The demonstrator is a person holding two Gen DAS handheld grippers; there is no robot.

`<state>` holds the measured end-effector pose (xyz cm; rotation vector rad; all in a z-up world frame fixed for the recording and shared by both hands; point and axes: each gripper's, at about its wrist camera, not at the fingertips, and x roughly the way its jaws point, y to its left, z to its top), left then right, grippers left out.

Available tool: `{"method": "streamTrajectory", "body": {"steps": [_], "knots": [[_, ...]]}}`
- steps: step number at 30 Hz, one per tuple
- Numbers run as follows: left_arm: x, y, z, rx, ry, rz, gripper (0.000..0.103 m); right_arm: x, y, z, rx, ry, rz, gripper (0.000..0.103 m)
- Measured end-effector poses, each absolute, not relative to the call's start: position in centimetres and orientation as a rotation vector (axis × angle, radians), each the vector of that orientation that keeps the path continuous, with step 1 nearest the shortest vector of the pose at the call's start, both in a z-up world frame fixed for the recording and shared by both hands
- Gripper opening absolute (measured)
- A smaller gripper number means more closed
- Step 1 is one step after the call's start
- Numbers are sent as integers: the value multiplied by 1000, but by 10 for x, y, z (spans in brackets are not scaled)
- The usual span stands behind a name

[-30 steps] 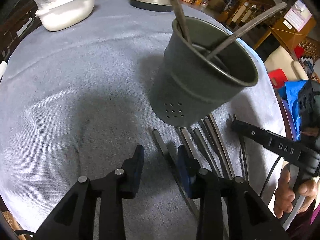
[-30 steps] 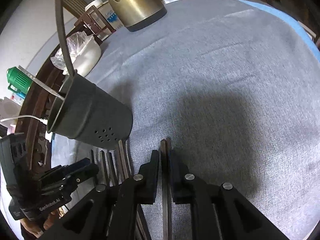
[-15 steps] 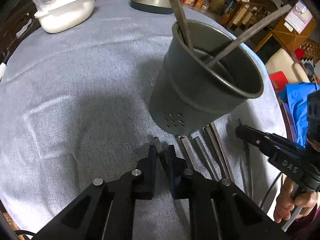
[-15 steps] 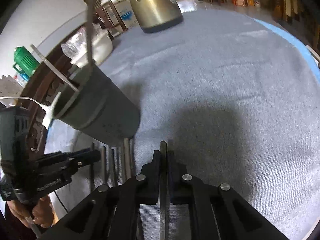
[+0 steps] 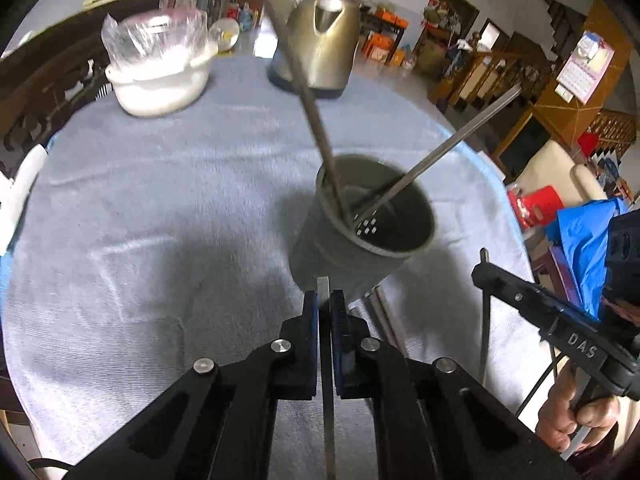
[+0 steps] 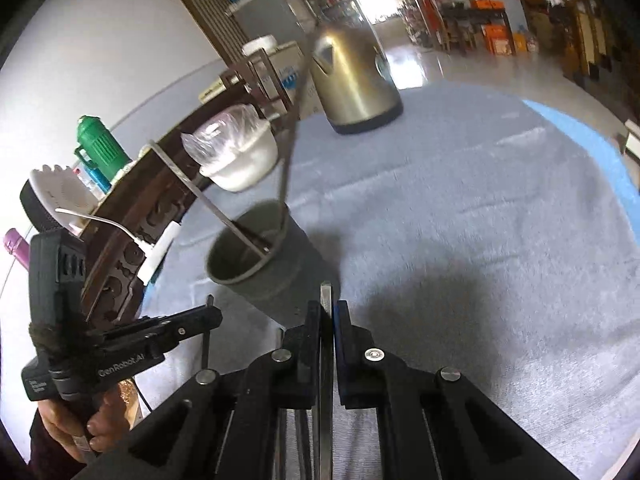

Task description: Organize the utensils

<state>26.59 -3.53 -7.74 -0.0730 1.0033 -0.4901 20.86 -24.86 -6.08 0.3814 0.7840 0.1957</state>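
Over grey cloth (image 5: 160, 220), both grippers (image 5: 324, 304) (image 6: 328, 312) clench utensils (image 5: 326, 380) (image 6: 326, 360) pointing forward toward holder (image 5: 360, 248).

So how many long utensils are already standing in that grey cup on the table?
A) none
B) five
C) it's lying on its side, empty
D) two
D: the grey cup stands upright on the cloth with two long utensil handles leaning out of it, one toward the kettle and one off to the right.

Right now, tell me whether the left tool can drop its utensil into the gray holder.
Probably yes. The left tool is shut on a flat utensil just short of the gray holder, whose mouth faces it, mostly open beside two leaning utensils.
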Motion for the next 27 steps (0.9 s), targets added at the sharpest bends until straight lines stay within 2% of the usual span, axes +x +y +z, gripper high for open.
{"method": "streamTrajectory", "body": {"steps": [17, 27], "knots": [[237, -15, -7, -130, 798, -470, 6, 176, -228, -4, 273, 601, 214, 7], [240, -2, -14, -166, 813, -451, 6, 196, -250, -37, 385, 733, 193, 9]]}}
